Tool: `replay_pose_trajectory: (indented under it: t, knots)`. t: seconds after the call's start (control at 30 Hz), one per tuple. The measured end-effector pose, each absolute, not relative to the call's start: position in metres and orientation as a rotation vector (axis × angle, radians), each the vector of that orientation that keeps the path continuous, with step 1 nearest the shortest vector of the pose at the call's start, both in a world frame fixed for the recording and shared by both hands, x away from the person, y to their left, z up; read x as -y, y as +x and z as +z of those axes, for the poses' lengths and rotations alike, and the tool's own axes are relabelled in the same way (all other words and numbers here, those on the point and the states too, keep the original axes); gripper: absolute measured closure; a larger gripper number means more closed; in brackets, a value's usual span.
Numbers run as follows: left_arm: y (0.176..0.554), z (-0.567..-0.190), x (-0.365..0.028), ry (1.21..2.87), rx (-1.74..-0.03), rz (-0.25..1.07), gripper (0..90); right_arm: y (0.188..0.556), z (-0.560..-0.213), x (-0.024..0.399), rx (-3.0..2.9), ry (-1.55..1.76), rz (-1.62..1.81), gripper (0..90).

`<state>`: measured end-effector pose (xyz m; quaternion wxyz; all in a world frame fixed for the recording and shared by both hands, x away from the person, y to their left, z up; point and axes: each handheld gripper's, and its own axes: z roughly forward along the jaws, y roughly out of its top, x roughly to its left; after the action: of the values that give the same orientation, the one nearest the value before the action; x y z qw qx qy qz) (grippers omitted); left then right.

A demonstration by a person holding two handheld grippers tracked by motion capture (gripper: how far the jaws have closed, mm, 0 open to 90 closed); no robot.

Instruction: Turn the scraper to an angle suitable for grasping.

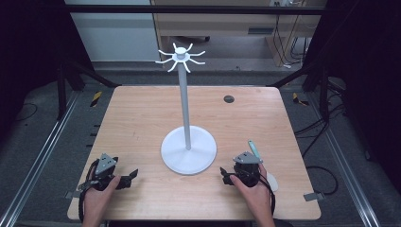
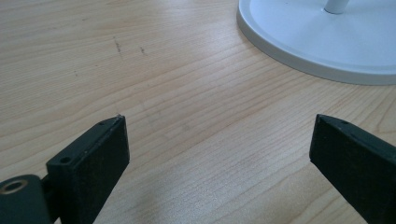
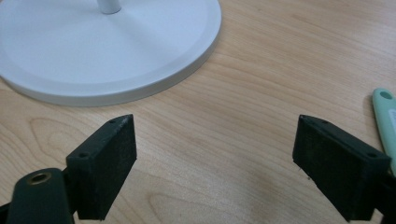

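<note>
A white stand [image 1: 185, 109] rises from a round white base [image 1: 198, 158] in the middle of the wooden table; curved hooks [image 1: 180, 57] fan out from its top. My left gripper [image 1: 129, 177] rests at the table's front left, held by a hand and pointing toward the base. Its jaws are open over bare wood [image 2: 219, 125], with the base rim [image 2: 299, 63] ahead on the right. My right gripper [image 1: 223, 176] rests at the front right. It is open [image 3: 215, 123] with nothing between its jaws, facing the base [image 3: 140, 79]. A mint-green handle [image 3: 385, 116] lies just right of it [image 1: 254, 149].
A small dark round grommet [image 1: 229, 99] sits in the tabletop at the back right. A white rounded piece [image 1: 273, 182] shows by the right hand, near the green handle. Black frame bars and cables surround the table [image 1: 142, 118].
</note>
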<state>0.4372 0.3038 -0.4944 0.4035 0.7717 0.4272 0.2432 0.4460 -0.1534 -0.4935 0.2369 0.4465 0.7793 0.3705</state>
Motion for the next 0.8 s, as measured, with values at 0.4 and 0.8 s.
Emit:
replay_pose_trajectory:
  t: [0.4, 0.8]
  knots:
    - [0.436, -0.495, -0.301, 1.951, -1.073, 0.640, 3.2, 0.445, -0.480, 0.156, -2.157, 1.167, 0.963, 11.7]
    - [0.436, -0.495, -0.299, 1.962, -1.064, 0.656, 2.6, 0.470, -0.456, 0.198, -2.153, 1.231, 0.798, 28.2]
